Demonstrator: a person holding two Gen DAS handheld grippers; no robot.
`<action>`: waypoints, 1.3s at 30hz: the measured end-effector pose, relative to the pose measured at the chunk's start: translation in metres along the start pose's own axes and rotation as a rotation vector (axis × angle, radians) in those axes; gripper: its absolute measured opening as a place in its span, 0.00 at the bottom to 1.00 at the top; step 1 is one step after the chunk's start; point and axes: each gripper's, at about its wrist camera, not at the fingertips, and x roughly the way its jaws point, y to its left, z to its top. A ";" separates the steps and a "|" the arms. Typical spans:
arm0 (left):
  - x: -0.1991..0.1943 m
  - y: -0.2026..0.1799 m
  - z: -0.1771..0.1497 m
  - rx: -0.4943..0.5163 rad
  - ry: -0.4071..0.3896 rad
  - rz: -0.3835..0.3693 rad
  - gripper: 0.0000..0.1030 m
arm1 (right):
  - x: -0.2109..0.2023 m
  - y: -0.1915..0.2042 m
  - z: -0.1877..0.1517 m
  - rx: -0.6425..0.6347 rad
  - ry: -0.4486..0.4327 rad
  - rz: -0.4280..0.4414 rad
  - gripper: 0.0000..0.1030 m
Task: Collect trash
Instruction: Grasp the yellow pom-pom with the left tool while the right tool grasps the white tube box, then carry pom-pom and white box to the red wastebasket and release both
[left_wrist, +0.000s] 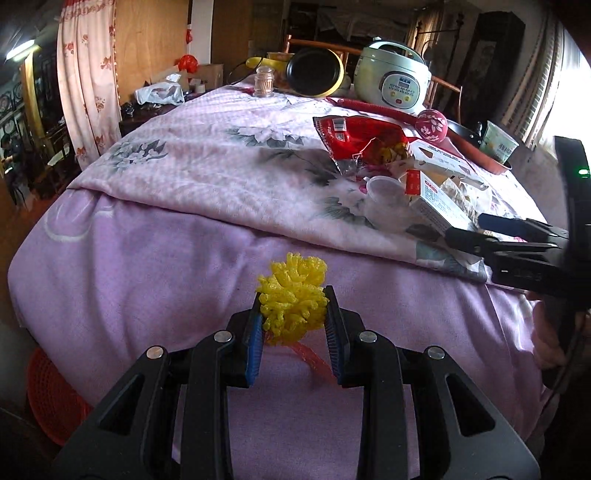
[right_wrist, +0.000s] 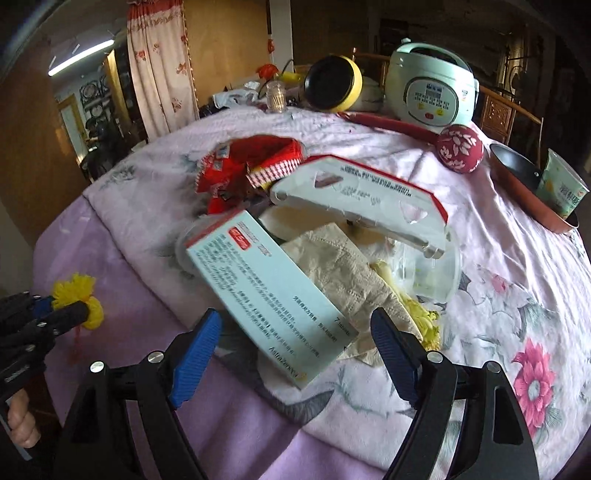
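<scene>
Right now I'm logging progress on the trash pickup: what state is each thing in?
left tool: shut on yellow foam net
yellow foam net: crumpled, held
right tool: open, around the box end
medicine box: closed, lying tilted
red snack bag: torn open
rice cooker: lid shut

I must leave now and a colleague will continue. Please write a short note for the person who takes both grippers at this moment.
Left gripper: shut on the yellow foam net, held above the purple cloth.
Right gripper: open, empty, its jaws on either side of the near end of the pale blue medicine box.
Still in the pile: red snack bag, white carton, crumpled tissue, clear plastic cup.
Left to do: drop the net, then clear the pile. An orange basket shows beside the table.
</scene>
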 end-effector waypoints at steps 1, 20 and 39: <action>0.000 0.000 0.000 -0.002 -0.001 -0.002 0.30 | 0.004 -0.001 -0.001 0.004 0.016 -0.005 0.76; 0.004 0.007 -0.002 -0.027 0.014 -0.009 0.38 | -0.018 0.036 -0.026 -0.115 0.009 0.076 0.61; -0.044 0.029 0.009 -0.077 -0.117 0.050 0.30 | -0.053 0.012 -0.035 0.062 -0.149 0.233 0.15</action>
